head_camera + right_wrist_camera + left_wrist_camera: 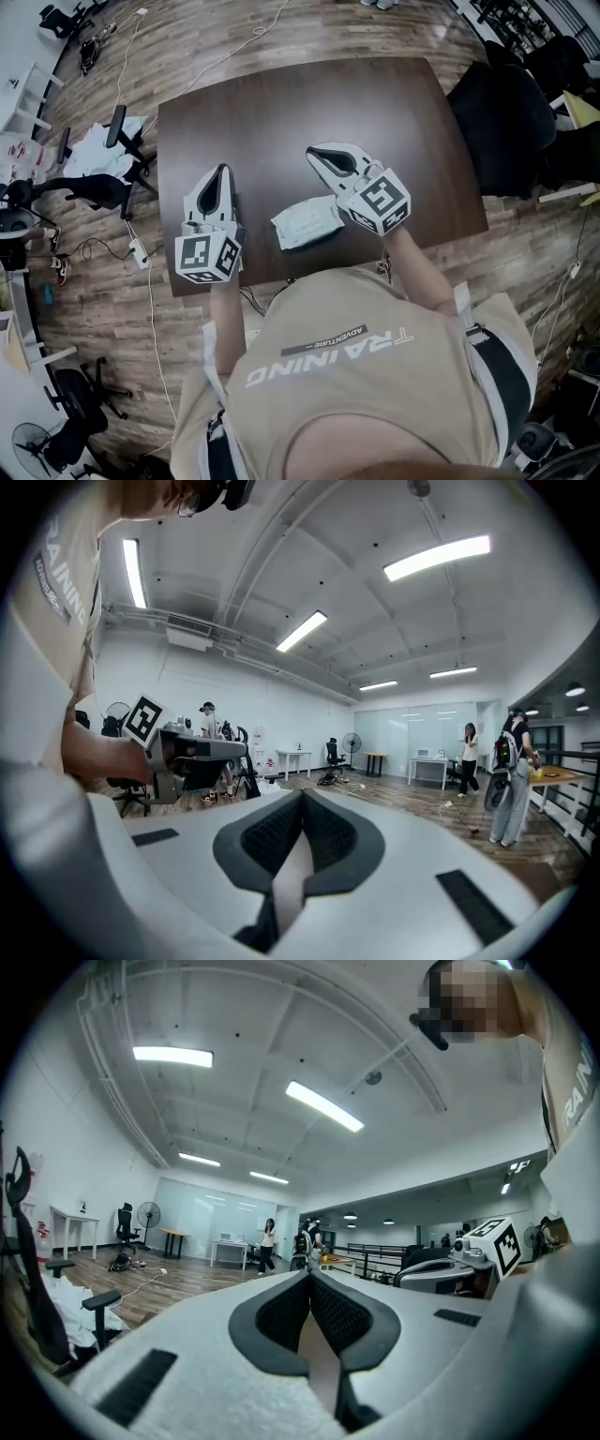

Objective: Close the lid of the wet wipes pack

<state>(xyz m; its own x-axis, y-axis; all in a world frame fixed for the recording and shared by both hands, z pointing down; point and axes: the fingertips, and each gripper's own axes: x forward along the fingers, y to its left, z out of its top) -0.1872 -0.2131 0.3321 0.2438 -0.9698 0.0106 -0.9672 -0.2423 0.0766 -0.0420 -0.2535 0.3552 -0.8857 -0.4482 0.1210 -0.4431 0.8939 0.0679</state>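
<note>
The wet wipes pack [307,222] is a pale, flat packet lying on the dark brown table [281,103] near its front edge, between my two grippers. From the head view I cannot tell how its lid stands. My left gripper [223,172] rests to the left of the pack, jaws shut with nothing in them. My right gripper [321,153] is above and to the right of the pack, also shut and holding nothing. Both gripper views look out across the room, with the left gripper [307,1276] and right gripper [302,792] each closed tip to tip. The pack is hidden in both.
A black chair [506,117] stands close to the table's right side. Left of the table are another chair [117,141], white papers [94,155] and cables on the wooden floor. People [514,771] stand far across the room.
</note>
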